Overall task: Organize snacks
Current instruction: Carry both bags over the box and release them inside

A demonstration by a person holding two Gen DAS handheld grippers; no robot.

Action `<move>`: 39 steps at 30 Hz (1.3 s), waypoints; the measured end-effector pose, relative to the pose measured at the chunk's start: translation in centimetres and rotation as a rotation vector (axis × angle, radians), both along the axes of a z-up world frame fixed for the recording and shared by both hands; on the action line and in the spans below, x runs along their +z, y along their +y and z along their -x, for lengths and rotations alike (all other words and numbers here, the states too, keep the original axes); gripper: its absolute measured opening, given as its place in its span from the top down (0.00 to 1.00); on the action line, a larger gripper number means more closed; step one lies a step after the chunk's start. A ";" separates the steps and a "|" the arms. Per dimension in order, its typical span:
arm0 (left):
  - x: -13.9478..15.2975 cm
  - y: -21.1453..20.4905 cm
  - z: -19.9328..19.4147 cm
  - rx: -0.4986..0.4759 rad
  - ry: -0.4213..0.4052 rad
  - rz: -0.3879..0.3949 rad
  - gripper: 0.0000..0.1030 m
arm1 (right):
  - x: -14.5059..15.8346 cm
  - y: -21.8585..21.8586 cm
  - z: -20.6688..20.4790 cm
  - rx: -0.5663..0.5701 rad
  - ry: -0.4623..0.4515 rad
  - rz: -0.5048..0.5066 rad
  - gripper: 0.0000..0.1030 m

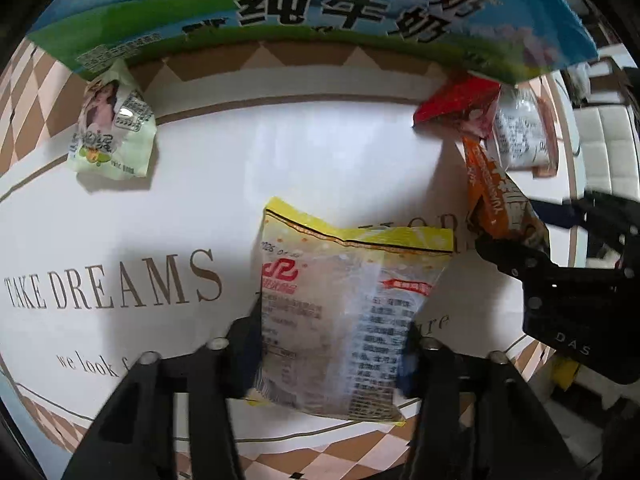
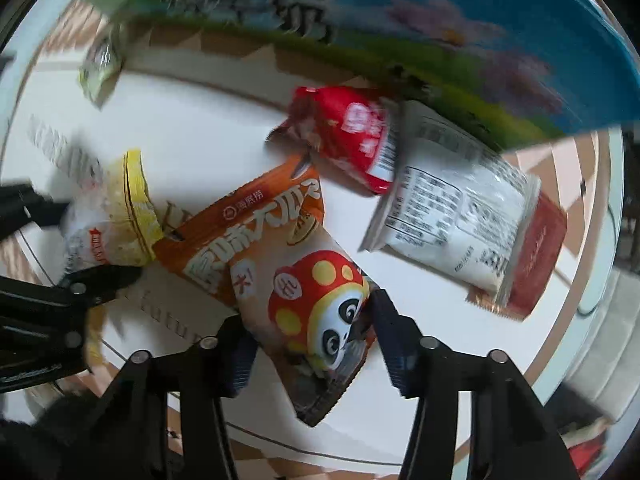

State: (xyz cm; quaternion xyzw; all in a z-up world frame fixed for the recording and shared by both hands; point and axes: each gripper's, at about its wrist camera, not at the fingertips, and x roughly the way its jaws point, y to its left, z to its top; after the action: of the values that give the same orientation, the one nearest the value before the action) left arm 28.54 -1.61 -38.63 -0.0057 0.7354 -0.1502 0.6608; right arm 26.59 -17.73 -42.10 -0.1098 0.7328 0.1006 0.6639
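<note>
**Two packets gripped, the rest yet to be sorted**

While both grippers have a snack between their jaws, the tidying looks to be at an early stage: five packets lie loose on the white tabletop (image 1: 168, 208) and none can be seen stowed. The milk carton box (image 1: 320, 12) stands along the far edge; whether it is the place meant for the snacks cannot be told from here.

The left gripper (image 1: 334, 340) points steeply down, and its jaws are closed narrow on the sides of the yellow-edged clear packet (image 1: 344, 304), which rests in the middle of the tabletop. The right gripper (image 2: 312, 340) points straight down just beside it, its jaws pressing the lower end of the orange panda packet (image 2: 280, 276); that view is blurred, so how firm the hold is stays a judgement.

Left ungripped are the pale green packet (image 1: 114, 128) near the box's left corner, the red packet (image 2: 348, 136) and the white packet (image 2: 456, 204) close under the box at the right. The red packet touches the white one, and the orange packet's upper end lies near the red.

By my reading, lifting and placing these two comes next, then three more pickups.
</note>
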 end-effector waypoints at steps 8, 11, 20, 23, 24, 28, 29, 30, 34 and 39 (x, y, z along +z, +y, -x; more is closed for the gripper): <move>3.7 0.0 0.3 0.070 -0.042 0.055 0.60 | 1.2 -1.9 1.3 -0.263 0.028 -0.221 0.64; 5.7 0.7 -0.1 0.112 -0.066 0.088 0.60 | 2.2 -1.8 1.6 -0.343 0.038 -0.322 0.67; 14.9 4.5 -4.0 0.217 -0.216 0.207 0.59 | 9.8 -2.0 -3.3 -0.430 -0.069 -0.504 0.67; 17.0 4.4 -6.2 0.228 -0.250 0.228 0.59 | 12.9 -2.0 -5.9 -0.445 -0.130 -0.529 0.67; 17.2 3.7 -6.7 0.225 -0.262 0.224 0.59 | 13.6 -1.5 -6.7 -0.454 -0.155 -0.522 0.67; 18.5 2.9 -10.3 0.221 -0.308 0.201 0.59 | 15.1 -1.7 -9.9 -0.495 -0.197 -0.499 0.67; 18.2 3.6 -10.7 0.222 -0.313 0.196 0.59 | 15.0 -1.2 -10.9 -0.508 -0.210 -0.482 0.67; 18.1 3.9 -11.7 0.222 -0.312 0.185 0.59 | 14.9 -1.1 -11.6 -0.520 -0.217 -0.471 0.67; 16.5 4.9 -15.1 0.233 -0.281 0.150 0.59 | 14.4 -2.3 -13.7 -0.561 -0.209 -0.438 0.67; 13.2 5.8 -19.9 0.241 -0.222 0.089 0.59 | 13.8 -4.0 -16.5 -0.606 -0.199 -0.364 0.67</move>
State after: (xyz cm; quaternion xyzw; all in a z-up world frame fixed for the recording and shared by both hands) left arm 48.47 4.15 -25.43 -0.1067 0.6446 -0.1019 0.7502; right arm 43.06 -21.70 -28.34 0.2228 0.6339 0.0168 0.7404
